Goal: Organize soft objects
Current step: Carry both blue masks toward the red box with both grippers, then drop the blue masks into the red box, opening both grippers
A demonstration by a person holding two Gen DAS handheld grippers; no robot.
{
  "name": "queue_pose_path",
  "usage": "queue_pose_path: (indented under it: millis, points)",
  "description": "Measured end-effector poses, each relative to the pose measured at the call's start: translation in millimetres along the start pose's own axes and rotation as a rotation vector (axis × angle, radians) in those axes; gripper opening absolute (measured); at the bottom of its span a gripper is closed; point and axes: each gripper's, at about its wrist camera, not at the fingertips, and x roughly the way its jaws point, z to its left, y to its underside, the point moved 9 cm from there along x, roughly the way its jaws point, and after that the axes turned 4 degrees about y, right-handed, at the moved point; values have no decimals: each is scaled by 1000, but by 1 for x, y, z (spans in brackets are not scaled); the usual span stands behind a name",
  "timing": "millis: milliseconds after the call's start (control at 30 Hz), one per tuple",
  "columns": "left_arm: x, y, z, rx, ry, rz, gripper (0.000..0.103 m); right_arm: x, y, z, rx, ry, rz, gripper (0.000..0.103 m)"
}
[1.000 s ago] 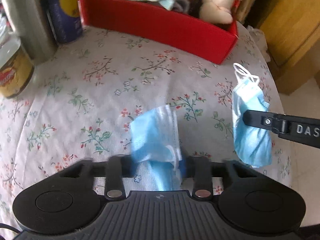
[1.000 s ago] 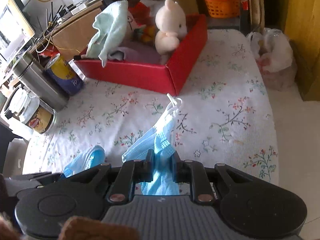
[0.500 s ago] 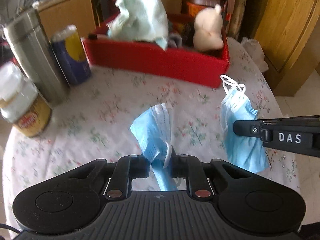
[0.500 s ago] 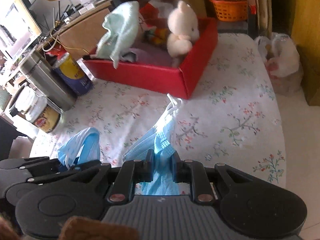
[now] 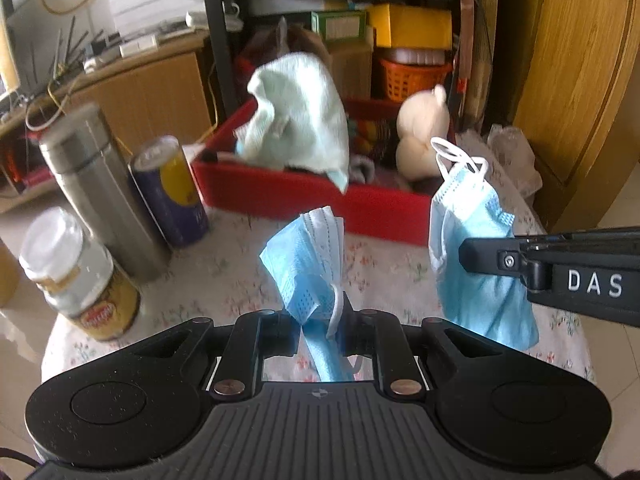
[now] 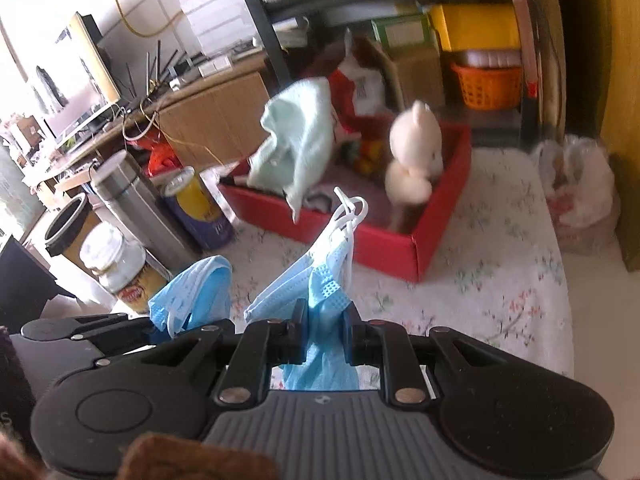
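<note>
A pleated light-blue non-woven face mask (image 5: 308,260) looks thin and matt. The tall brushed-steel flask (image 5: 100,192) has a dull metal sheen. The red cardboard box (image 5: 280,196) is smooth and matt, and holds a fuzzy cream plush bear (image 5: 420,136). Floral printed cloth covers the worktop (image 6: 500,280). The black plastic hand-held gripper (image 5: 320,320) is matt and ribbed.

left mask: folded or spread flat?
Folded. The left mask hangs doubled over and creased, pinched in the left tongs, clear of the tablecloth.
</note>
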Motion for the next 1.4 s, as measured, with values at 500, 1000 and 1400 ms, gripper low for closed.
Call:
queue_pose_path:
  millis: [500,1000,1400]
  points:
    - [-1,-39,5,1,-20,-75,16,-14,-39,1,4,-8,-99,0]
    - [32,-92,12,28,-63,-107,16,11,-87,-11,7,30,-131,0]
    - [85,-139,21,-8,-73,-114,17,64,-127,-44,22,87,-120,0]
